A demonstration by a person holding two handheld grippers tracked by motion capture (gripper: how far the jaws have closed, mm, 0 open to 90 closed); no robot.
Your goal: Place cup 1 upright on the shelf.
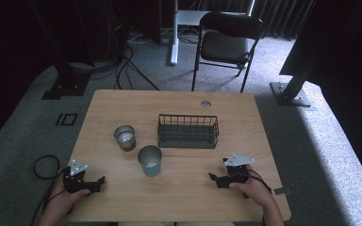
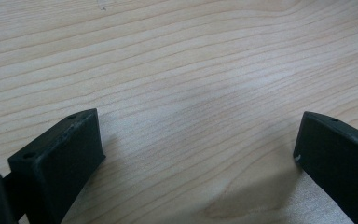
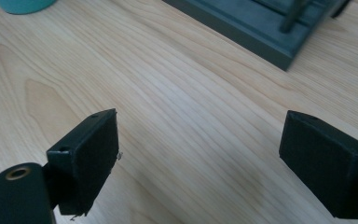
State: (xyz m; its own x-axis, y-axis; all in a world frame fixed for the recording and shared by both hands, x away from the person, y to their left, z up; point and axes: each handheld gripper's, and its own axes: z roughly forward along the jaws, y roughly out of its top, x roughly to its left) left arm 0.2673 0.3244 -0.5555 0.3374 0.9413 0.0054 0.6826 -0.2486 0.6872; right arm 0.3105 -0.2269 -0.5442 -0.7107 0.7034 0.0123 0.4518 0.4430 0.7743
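Both grippers sit low at the near edge of the table, w/ nothing in them. Left gripper is near the front-left corner, jaws spread wide; its own view has bare wood grain between the two black jaws. Right gripper is near the front-right, jaws likewise spread apart, pointing in toward the middle; its view catches a bit of the teal cup top left and the base of the wire basket top right.

So this looks like the start, or a pause btwn moves: no grasp on yet, hands parked. The things nearest them are the two cups. Teal cup stands upright about mid-table, closest to the person, roughly btwn the two grippers. The steel cup stands upright just behind and to its left, near but apart. Wire basket sits behind and to the right of the teal cup.

Contents: basket looks empty, far as I can see thru the wires. Steel cup has something brownish low inside, can't tell if liquid or reflection. Teal cup shows a pale inside; can't make out anything in it.

Next move, my guess: one gripper lifts, goes forward to a cup, jaws straddling the rim or wall, then closes. If there's liquid in the steel one, it'd need keeping level.
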